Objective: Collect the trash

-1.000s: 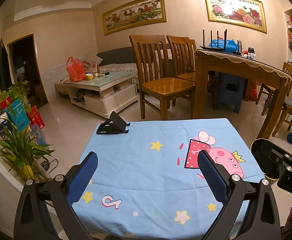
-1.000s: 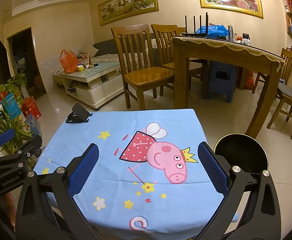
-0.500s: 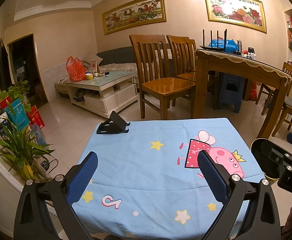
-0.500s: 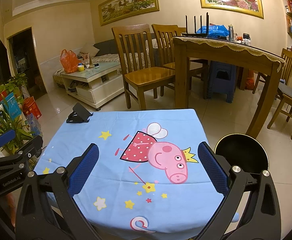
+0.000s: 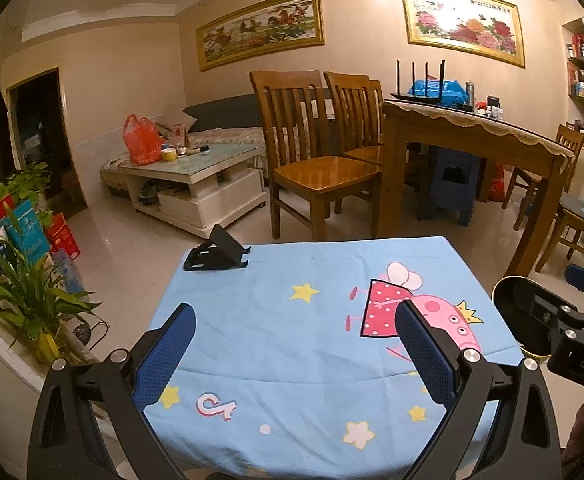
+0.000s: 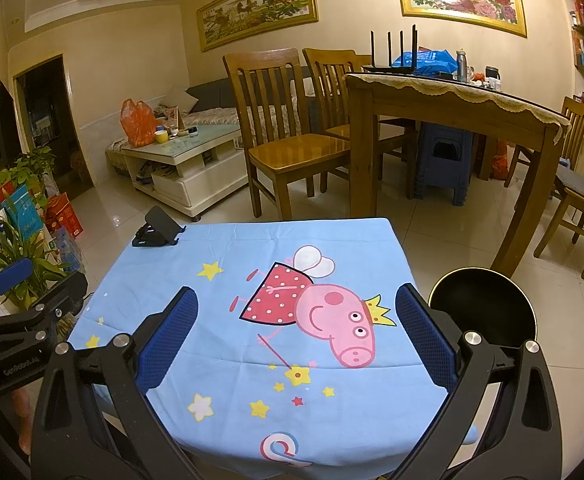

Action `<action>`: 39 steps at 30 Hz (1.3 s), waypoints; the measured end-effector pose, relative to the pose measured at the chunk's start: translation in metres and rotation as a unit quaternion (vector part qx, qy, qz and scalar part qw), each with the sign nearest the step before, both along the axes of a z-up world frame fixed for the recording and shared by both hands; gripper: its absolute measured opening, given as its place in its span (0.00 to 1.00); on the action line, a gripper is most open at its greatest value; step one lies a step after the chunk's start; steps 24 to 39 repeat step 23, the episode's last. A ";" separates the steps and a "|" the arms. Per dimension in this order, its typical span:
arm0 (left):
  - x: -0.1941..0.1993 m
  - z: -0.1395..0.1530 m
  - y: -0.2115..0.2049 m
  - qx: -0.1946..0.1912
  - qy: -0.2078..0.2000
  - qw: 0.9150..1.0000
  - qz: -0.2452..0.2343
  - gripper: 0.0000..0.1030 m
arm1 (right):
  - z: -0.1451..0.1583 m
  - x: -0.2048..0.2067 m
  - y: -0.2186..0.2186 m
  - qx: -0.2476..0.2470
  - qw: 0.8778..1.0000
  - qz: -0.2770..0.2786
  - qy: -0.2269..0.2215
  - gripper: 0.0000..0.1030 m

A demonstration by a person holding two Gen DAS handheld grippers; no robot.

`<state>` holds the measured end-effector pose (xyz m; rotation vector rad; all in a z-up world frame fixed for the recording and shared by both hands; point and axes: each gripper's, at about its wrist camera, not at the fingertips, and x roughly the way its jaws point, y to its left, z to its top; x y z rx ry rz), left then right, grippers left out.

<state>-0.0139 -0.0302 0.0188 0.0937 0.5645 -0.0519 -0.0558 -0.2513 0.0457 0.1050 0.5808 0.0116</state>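
Living room under warm lamp light: tiled floor, two framed pictures on the far wall. Wooden dining table (image 5: 472, 128) at right with a black router (image 5: 420, 94) and a blue bag on it; two wooden chairs (image 5: 312, 168) drawn up beside it. White coffee table (image 5: 196, 184) at left, an orange plastic bag (image 5: 141, 140) standing on its top. Potted plants (image 5: 32, 300) along the left wall.

Foreground: small table under a light blue cartoon cloth (image 5: 312, 340) (pink pig print, yellow stars). A black folding phone stand (image 5: 216, 254) sits at the cloth's far left corner, well apart from both tools.

Left gripper (image 5: 294, 354) hangs over the near edge of the cloth, its blue-padded fingers (image 5: 164, 354) spread wide with nothing between them. Right gripper (image 6: 296, 338) likewise over the near edge, fingers (image 6: 426, 338) wide apart and holding nothing. Each tool shows at the margin of the other's camera.

A round black bin (image 6: 482, 306) with a gold rim stands on the floor just beside the table's right edge, close to the right gripper's outer finger. Its inside reads dark; contents cannot be made out. No loose scrap is discernible on the cloth, apart perhaps from what the print may hide.
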 end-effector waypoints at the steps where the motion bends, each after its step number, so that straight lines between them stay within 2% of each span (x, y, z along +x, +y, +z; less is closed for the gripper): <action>1: -0.001 0.000 0.000 0.000 -0.002 1.000 0.005 0.94 | 0.000 0.000 0.000 0.000 1.000 0.000 0.000 0.95; 7: 0.005 0.000 0.006 -0.025 0.012 0.999 -0.021 0.94 | -0.001 0.000 0.001 0.002 1.000 0.001 0.003 0.95; 9: 0.004 -0.001 0.009 -0.029 0.011 0.999 -0.007 0.94 | -0.001 -0.001 0.001 0.003 1.000 0.000 0.004 0.95; 13: 0.003 -0.001 0.010 -0.007 -0.004 1.000 0.020 0.94 | -0.002 -0.001 -0.001 0.006 1.000 -0.002 0.007 0.95; 16: 0.005 0.000 0.010 -0.001 -0.004 1.000 0.020 0.94 | -0.003 0.001 -0.003 0.008 1.000 -0.001 0.010 0.95; 21: 0.005 -0.002 0.005 0.032 -0.010 0.999 0.031 0.94 | -0.004 0.000 0.000 0.009 1.000 0.002 0.014 0.95; 39: 0.006 -0.002 0.006 0.028 -0.006 0.999 0.026 0.94 | -0.004 0.000 0.000 0.009 1.000 0.002 0.014 0.95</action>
